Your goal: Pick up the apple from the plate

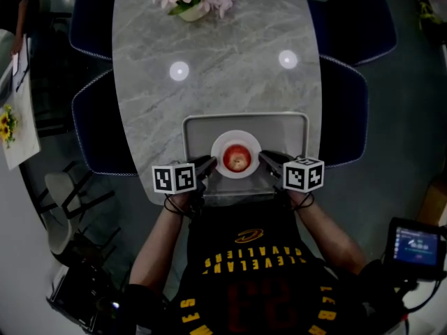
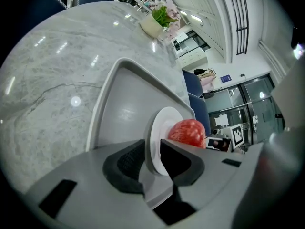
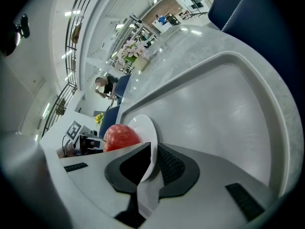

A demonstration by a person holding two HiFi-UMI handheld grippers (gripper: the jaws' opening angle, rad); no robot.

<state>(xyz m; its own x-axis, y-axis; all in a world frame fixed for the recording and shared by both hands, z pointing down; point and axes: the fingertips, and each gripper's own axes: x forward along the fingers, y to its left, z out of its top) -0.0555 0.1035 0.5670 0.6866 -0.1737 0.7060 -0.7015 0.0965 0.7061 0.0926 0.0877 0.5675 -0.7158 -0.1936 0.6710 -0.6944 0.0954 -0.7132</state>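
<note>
The apple (image 1: 237, 159) is seen at the middle of the white plate (image 1: 222, 144), which sits in the grey tray (image 1: 195, 125) at the near end of the marble table (image 1: 223, 82); the apple is touched by neither tool. The left gripper (image 2: 151, 159) is clenched on the plate's left rim, with the rim edge pinched between its two black pads. The right gripper (image 3: 151, 162) is clamped the same way on the opposite rim, so the plate is grasped from both sides and nothing is closed on the fruit itself. Whether the plate is raised off the tray cannot be told. The step in hand is judged to be a two-sided hold on the plate with the apple riding on it, or a steadying of the plate ahead of the pick. If a lift is made, both sides should be raised together and level, since the apple is round and loose and likely to roll toward whichever rim is dropped. The rim grips are shallow and on what looks like smooth ware, so slip is a risk and jerks should be avoided. For a direct grasp, one gripper would need to be released, opened wider than the fruit and brought onto its widest part from the side, while the plate is pinned by the other
</note>
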